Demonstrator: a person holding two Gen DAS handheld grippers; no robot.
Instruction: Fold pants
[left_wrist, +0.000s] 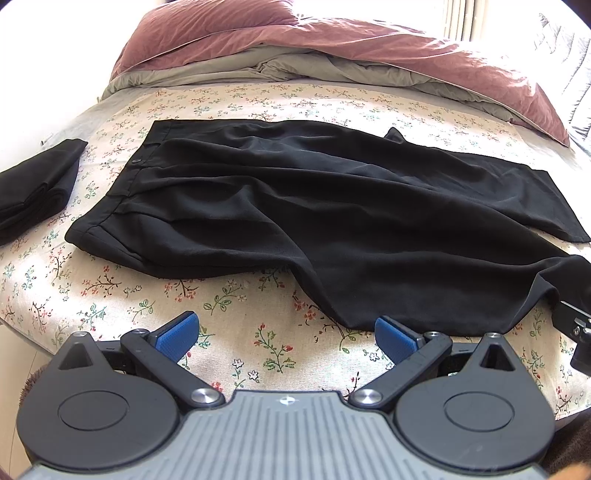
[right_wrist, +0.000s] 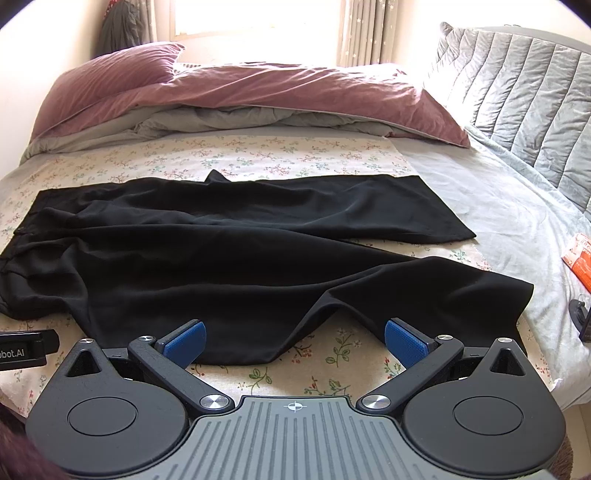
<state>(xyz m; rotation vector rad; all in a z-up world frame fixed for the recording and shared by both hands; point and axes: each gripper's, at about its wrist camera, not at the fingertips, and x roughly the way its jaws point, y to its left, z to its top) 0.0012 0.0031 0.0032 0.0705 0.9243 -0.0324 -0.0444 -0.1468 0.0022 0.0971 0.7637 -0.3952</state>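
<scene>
A: What do you have ahead of your left gripper (left_wrist: 284, 338)?

B: Your fingers (left_wrist: 176, 335) are spread wide and hold nothing. Beyond and left of the left fingertip lies a folded black garment (left_wrist: 35, 188). Straight ahead, the black pants (left_wrist: 295, 206) lie flat on the floral bedsheet (left_wrist: 240, 314), waistband to the left, one leg's edge just beside your right fingertip.

A: And your right gripper (right_wrist: 294, 341)?

B: It is spread wide too, gripping nothing. The pants (right_wrist: 221, 251) stretch across ahead of both fingers (right_wrist: 405, 341), hems to the right, the near leg rumpled with a fold dipping between the fingertips. A mauve duvet (right_wrist: 258, 88) is bunched beyond; an orange packet (right_wrist: 580, 258) lies far right.
</scene>
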